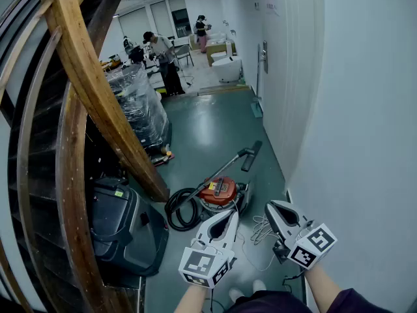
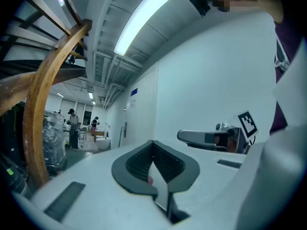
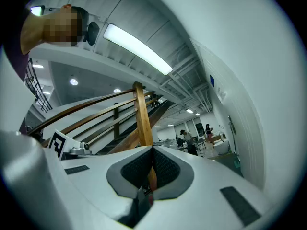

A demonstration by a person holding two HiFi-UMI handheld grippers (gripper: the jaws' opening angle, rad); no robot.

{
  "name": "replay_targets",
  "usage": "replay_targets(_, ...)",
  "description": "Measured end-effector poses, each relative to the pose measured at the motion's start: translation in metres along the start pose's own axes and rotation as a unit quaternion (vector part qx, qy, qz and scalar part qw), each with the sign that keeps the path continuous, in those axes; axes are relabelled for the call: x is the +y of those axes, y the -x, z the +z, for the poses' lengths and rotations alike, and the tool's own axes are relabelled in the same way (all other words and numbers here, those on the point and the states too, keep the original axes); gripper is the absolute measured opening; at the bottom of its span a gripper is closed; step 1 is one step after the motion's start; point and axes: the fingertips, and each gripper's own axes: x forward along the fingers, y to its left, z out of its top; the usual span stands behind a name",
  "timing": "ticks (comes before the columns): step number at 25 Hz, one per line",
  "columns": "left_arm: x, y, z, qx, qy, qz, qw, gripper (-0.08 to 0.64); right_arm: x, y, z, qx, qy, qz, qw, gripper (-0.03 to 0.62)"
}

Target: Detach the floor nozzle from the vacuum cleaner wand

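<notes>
Both my claws are clenched on nothing: the left claw and the right claw hang side by side, well short of the work. The floor nozzle lies on the green floor ahead of me, beyond the red canister. It sits roughly between the lines of my two claws, a little nearer the right one, I judge. The wand slants from the canister up and rightward to meet the nozzle. The nozzle's own long axis runs mostly away from me, close along the white wall. Only the head view shows any of this. Each gripper view looks out level over its closed jaws at wall, ceiling lights and the wooden stair rail, with no vacuum in sight.
</notes>
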Motion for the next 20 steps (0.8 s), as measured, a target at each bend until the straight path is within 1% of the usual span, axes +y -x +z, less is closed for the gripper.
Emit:
replay_targets(8,0.006,0.012,-0.006,-0.002,0.022,0.017,0.9996,0.005,0.000,0.004,-0.003,0.006,-0.020,0.001,1.000,0.017)
replay_targets(11,0.007,0.018,-0.009,0.001,0.023,0.022,0.9995,0.005,0.004,0.003,-0.005,0.007,-0.026,0.009,1.000,0.017)
replay_targets(14,0.009,0.024,-0.011,0.003,0.025,0.025,0.9994,0.005,0.011,0.001,-0.006,0.001,-0.044,0.021,0.999,0.017)
replay_targets(20,0.017,0.040,-0.022,0.010,0.032,0.026,0.9991,0.005,0.022,0.001,-0.019,0.006,-0.051,0.017,0.999,0.017)
